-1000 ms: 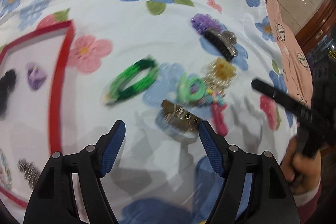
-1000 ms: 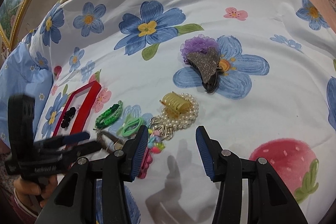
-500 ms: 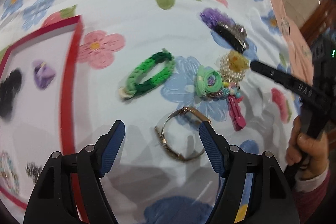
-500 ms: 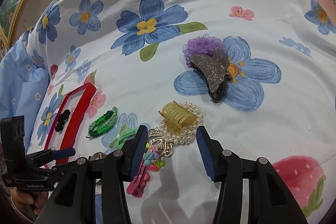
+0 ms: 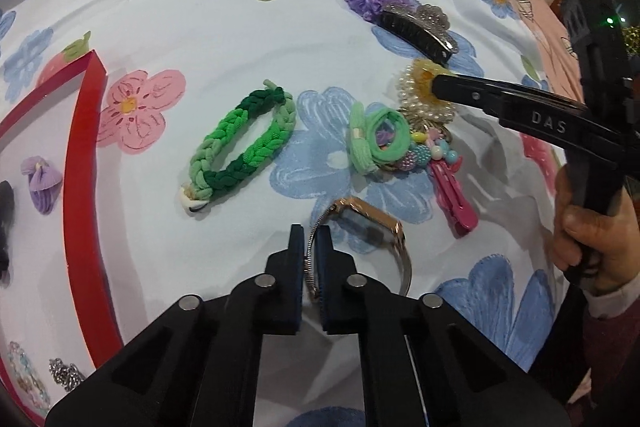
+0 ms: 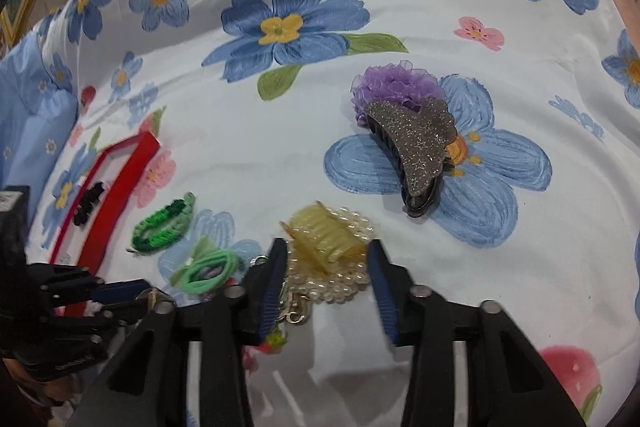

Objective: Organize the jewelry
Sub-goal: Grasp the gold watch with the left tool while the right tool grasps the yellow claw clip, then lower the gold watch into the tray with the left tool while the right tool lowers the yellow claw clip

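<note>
1. Watch [image 5: 370,227]: rose-gold case, mesh metal band; lies on floral bedsheet [image 5: 224,39], on a blue flower print, just below the pile of hair ties.
2. Left gripper [image 5: 310,247]: fingers nearly closed, clamped on the watch band; band runs edge-on between the blue pads. Case sits just right of the fingertips, resting on the sheet.
3. Green hair ties [image 5: 378,139] just above the watch, touching a beaded charm cluster [image 5: 428,151] and a pink clip [image 5: 454,195] to their right.
4. Braided green bracelet [image 5: 244,143] left of the ties, apart from them, flat on the sheet.
5. Right gripper [image 6: 328,267]: fingers wide apart, straddling a yellow claw clip [image 6: 324,235] that sits atop a pearl bracelet [image 6: 340,279]. Contact w/ clip: can't tell. In left wrist view one black finger tip reaches the pearl/yellow pile.
6. Glitter claw clip [image 6: 420,147] farther up, lying against a purple scrunchie [image 6: 394,83]; both well apart from the right gripper.
7. Red-rimmed tray [image 5: 82,187] at left of the sheet; holds a small purple item [image 5: 40,183], a black item at the edge, beaded pieces at lower left (too small to ID).
</note>
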`<state>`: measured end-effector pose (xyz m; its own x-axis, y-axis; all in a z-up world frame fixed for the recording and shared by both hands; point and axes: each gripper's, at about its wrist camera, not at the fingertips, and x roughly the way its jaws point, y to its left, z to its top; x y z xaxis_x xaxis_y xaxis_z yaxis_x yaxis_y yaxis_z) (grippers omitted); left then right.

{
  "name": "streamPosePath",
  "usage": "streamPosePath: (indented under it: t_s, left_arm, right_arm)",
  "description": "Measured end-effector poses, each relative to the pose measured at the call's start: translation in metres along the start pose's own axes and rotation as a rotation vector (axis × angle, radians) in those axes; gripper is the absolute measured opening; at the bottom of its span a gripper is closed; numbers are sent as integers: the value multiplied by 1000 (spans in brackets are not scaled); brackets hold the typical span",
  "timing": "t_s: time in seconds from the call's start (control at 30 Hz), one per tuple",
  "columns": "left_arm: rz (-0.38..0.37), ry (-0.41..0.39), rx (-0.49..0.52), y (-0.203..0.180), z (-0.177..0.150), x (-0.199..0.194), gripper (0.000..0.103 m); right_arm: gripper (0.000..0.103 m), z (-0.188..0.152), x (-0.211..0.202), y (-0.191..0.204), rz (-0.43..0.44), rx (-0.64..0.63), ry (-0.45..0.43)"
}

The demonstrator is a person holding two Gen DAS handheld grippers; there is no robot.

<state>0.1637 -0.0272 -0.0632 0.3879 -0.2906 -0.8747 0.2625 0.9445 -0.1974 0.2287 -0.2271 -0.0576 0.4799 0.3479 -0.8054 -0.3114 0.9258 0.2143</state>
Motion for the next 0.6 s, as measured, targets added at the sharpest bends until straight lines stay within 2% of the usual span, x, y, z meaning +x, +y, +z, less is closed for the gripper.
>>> streamPosePath:
  t_s: [0.13,0.27,0.4,0.6]
  left_arm:
    - [-18,-21,-20,2,-5,-6,3]
    - [-41,-48,-60,9,-10,-19,3]
    - [-48,-86,-103,20,-16,-38,2]
    - [-33,-137,-153,39,-26,-65,3]
  right_arm:
    - [35,-1,-7,3,-8,-10,-18]
    - [34,-3,-21,4,19,15,-47]
    - [34,-5,-34,10,67,37,-63]
    - [34,-11,-45,40,131,17,-68]
